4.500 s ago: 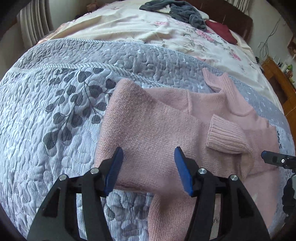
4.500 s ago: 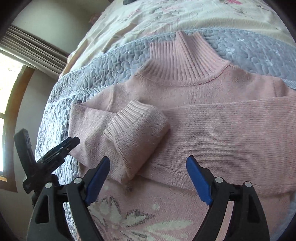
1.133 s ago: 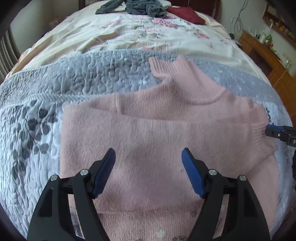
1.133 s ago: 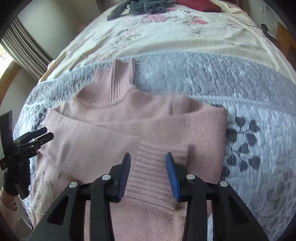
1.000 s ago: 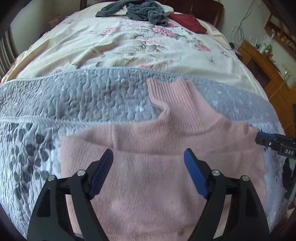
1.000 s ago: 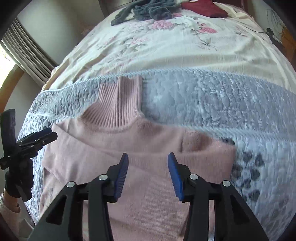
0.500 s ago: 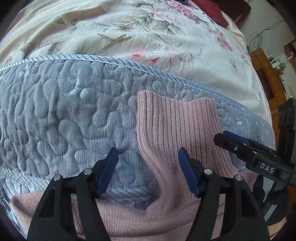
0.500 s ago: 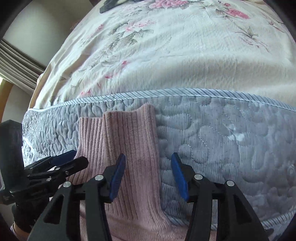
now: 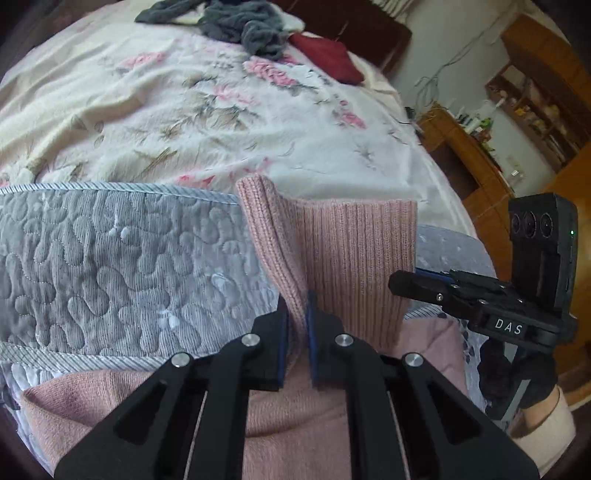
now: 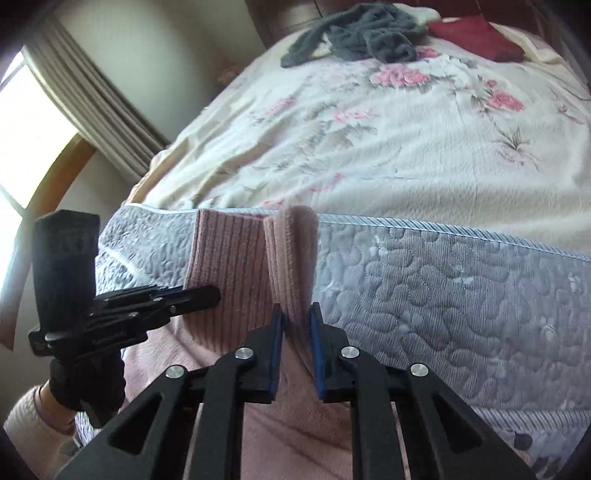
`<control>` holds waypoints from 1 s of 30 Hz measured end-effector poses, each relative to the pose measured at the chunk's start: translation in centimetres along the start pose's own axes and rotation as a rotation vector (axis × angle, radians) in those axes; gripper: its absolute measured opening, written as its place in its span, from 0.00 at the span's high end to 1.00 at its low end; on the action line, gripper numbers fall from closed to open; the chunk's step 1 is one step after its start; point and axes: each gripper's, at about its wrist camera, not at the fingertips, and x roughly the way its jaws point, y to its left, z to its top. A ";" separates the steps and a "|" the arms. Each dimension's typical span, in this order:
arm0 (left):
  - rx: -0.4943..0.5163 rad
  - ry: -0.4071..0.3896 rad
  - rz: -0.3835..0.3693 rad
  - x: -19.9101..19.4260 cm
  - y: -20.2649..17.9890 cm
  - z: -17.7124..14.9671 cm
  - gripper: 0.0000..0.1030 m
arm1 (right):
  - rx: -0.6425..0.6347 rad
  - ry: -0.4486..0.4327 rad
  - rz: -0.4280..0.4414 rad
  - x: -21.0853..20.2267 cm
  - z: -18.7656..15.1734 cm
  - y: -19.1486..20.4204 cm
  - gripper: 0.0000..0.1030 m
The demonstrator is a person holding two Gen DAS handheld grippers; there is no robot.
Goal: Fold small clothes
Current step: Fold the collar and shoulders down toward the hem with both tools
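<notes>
Here, both claws, left (image 9: pixel 296 314) and right (image 10: pixel 296 319), pinch the sweater (image 9: pixel 343 251) collar on the quilt (image 9: pixel 110 266) (floral sheet (image 9: pixel 184 110) beyond).

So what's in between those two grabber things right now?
The pink sweater's ribbed collar spans the gap: the left gripper pinches one edge, the right gripper the other. Both wrist views show it.

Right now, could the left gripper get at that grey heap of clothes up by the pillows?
Probably not: the left gripper is shut on the pink sweater's collar, and the grey clothes lie across the whole floral bedspread.
</notes>
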 end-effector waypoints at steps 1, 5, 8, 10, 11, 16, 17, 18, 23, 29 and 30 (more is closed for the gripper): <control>0.028 -0.010 -0.018 -1.1 -0.5 -0.7 0.93 | -0.029 -0.009 0.003 -1.1 -0.8 0.8 0.86; 0.099 -0.021 -0.055 -4.2 -1.3 -4.3 0.93 | -0.100 -0.026 0.007 -4.4 -4.2 2.8 0.86; 0.124 -0.003 -0.063 -5.9 -0.9 -7.2 0.93 | -0.127 -0.013 0.011 -5.8 -7.0 3.6 0.86; 0.139 0.021 -0.061 -6.4 -0.5 -9.0 0.92 | -0.147 0.011 -0.004 -6.1 -9.0 3.9 0.86; 0.148 0.043 -0.059 -6.5 -0.4 -9.9 0.92 | -0.155 0.026 -0.010 -6.2 -10.0 4.0 0.86; 0.133 0.134 -0.045 -7.1 1.4 -13.8 0.89 | -0.139 0.108 -0.057 -6.2 -14.8 3.2 0.84; 0.118 0.142 -0.044 -7.4 1.9 -14.5 0.88 | -0.113 0.119 -0.053 -6.4 -15.5 2.9 0.83; 0.095 0.143 -0.052 -7.9 2.3 -15.0 0.86 | -0.079 0.126 -0.037 -6.5 -16.1 2.5 0.83; -0.036 0.111 -0.140 -8.6 2.1 -15.7 0.59 | 0.127 0.102 0.112 -6.3 -17.3 2.3 0.59; -0.198 0.181 -0.175 -4.5 2.0 -15.4 0.59 | 0.267 0.163 0.106 -1.8 -17.2 1.9 0.53; -0.224 0.195 -0.184 -3.8 2.3 -15.5 0.77 | 0.283 0.171 0.119 -1.3 -17.1 1.7 0.63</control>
